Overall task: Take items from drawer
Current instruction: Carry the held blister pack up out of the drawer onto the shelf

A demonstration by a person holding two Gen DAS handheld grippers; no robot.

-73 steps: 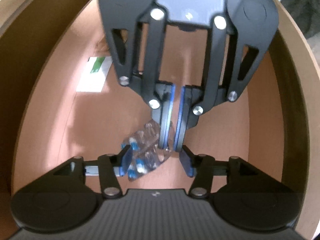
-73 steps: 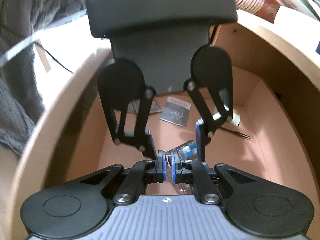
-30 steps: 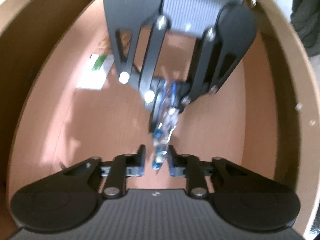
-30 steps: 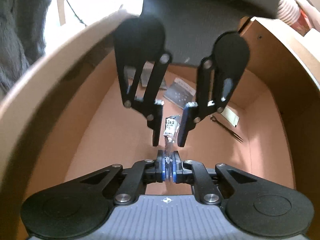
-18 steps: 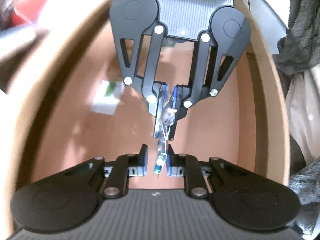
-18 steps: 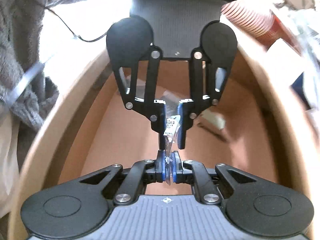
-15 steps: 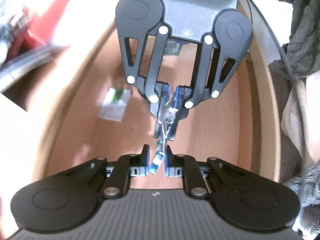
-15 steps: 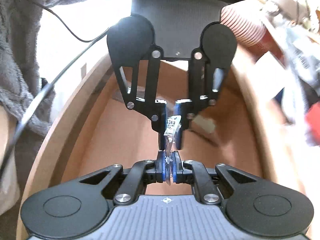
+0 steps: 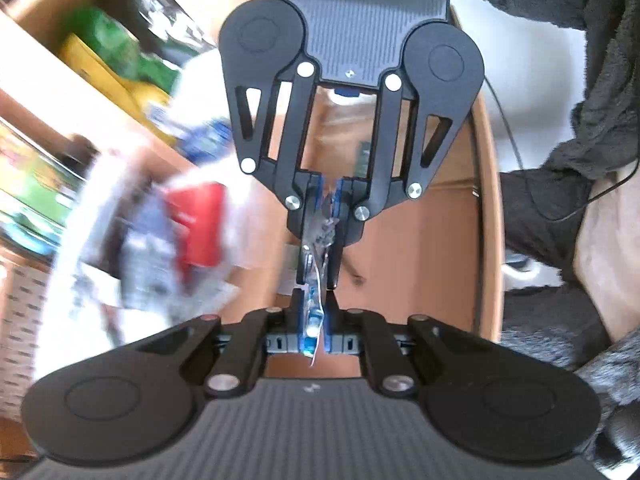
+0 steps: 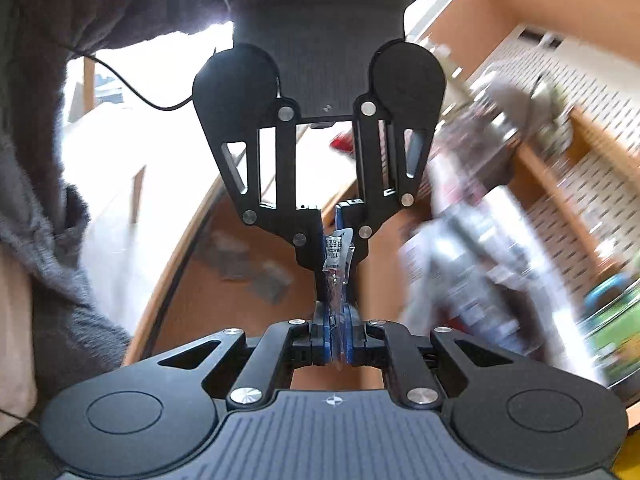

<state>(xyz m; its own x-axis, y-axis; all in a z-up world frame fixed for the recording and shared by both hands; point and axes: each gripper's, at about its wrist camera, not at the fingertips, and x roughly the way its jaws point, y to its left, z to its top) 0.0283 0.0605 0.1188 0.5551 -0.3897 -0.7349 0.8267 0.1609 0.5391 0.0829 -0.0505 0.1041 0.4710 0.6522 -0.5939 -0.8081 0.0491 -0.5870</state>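
Note:
A clear packet of blue-and-white capsules (image 9: 316,276) hangs edge-on between my two grippers, which face each other. My left gripper (image 9: 312,326) is shut on one end of it. My right gripper (image 10: 338,340) is shut on the other end; the packet's white label (image 10: 335,252) shows in the right wrist view. Each view shows the opposite gripper (image 9: 326,216) (image 10: 340,240) closed on the packet. We hold it above the open brown drawer (image 9: 420,240), whose floor (image 10: 240,300) lies well below.
Grey packets (image 10: 252,272) and a thin dark tool (image 9: 354,272) lie on the drawer floor. A cluttered shelf with a red box (image 9: 196,228) and green packages (image 9: 104,48) is beside the drawer, blurred. A grey fleece (image 9: 560,160) and a cable (image 10: 136,92) are on the other side.
Both grippers have risen together with the packet, out of the drawer. The drawer floor is now farther below and the shelf clutter has come into view, blurred by motion.

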